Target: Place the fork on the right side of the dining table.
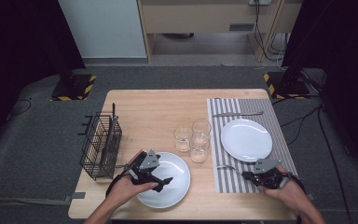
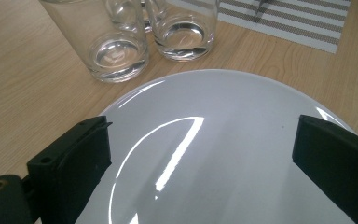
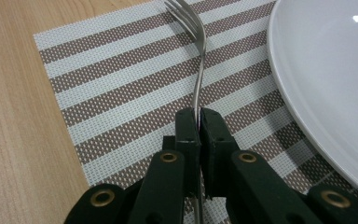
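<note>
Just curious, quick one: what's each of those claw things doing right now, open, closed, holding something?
Left gripper: open, over the white plate, holding nothing.
Right gripper: closed on the fork.

Both forearms are reaching in from the near edge of the table, each hand wrapped around a black two-jaw gripper. The left gripper (image 1: pixel 161 179) is pointing toward the right, hovering low with its jaws standing wide apart. The right gripper (image 1: pixel 243 174) is lying low and pointing left, its jaws pressing together on a slim silver metal fork (image 3: pixel 196 56).
</note>
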A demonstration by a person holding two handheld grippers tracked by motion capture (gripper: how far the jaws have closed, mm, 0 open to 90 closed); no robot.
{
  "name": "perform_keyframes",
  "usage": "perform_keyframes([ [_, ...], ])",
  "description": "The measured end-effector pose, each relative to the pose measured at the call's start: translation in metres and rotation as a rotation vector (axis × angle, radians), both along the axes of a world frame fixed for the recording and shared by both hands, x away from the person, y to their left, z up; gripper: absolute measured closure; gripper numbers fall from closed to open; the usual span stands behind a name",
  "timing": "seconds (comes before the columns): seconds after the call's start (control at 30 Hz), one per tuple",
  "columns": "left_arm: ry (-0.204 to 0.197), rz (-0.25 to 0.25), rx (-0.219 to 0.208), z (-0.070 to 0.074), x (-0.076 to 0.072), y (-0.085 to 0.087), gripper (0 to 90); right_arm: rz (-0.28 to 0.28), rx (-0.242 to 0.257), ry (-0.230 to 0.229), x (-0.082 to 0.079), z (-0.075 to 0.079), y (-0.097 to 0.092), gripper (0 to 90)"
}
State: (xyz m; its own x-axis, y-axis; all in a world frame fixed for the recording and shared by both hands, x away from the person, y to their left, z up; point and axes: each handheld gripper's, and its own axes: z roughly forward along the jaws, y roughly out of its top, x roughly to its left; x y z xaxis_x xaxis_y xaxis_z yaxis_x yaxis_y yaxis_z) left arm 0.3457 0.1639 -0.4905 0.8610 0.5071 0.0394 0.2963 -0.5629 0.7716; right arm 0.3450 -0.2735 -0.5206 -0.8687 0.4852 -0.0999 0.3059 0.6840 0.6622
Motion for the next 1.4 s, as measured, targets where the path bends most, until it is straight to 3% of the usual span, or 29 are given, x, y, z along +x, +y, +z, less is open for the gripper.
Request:
perform_keyframes([
  [0.37,0.001,-0.003,-0.001,0.000,0.000,0.000,3.7,-0.006,0.015,-0.002,0.001,0.002,0.000,84.5],
  [0.6,0.000,-0.005,0.000,0.000,-0.001,-0.001,3.7,-0.014,0.029,-0.009,-0.001,0.008,0.003,77.8],
  [0.87,-0.002,-0.004,-0.002,0.001,-0.001,0.000,3.6,-0.075,0.070,-0.033,0.002,0.016,0.014,66.8],
  [1.4,-0.006,-0.003,-0.003,0.002,-0.001,0.001,3.7,-0.146,0.152,-0.090,0.003,0.024,0.040,64.2],
])
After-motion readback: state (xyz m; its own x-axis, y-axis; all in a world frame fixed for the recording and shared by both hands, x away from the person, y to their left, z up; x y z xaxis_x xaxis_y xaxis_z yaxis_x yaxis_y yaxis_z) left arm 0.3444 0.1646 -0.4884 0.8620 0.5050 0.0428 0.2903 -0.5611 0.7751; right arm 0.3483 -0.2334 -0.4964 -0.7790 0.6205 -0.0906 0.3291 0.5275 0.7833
